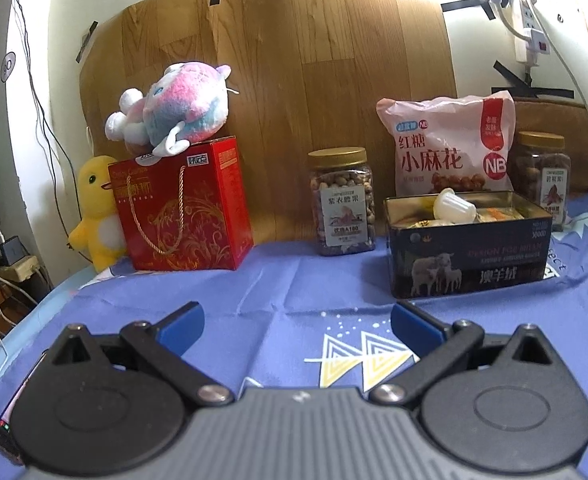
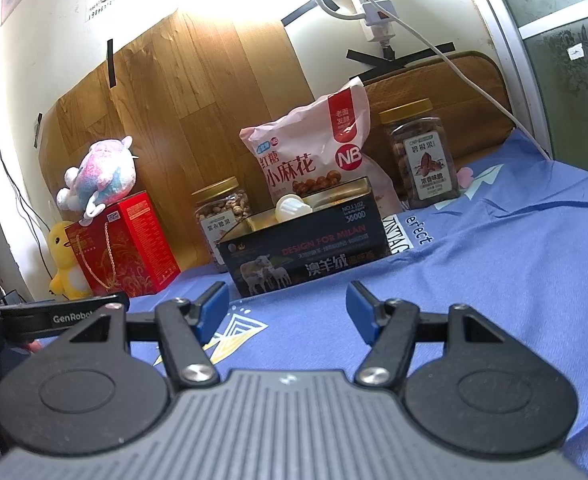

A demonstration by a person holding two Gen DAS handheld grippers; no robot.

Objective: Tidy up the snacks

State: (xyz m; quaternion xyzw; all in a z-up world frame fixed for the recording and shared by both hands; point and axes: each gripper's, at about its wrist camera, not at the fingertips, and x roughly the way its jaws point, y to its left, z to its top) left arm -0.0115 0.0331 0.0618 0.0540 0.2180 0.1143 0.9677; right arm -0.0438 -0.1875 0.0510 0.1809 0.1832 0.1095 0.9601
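An open dark tin box stands on the blue cloth and holds small wrapped snacks and a white jelly cup. Behind it leans a pink snack bag. A nut jar stands to its left, another jar to its right. My left gripper is open and empty, low over the cloth in front of the tin. My right gripper is open and empty, also in front of the tin.
A red gift box with a plush toy on top stands at the left, a yellow duck beside it. A wood-pattern board backs the scene. Cables hang on the wall.
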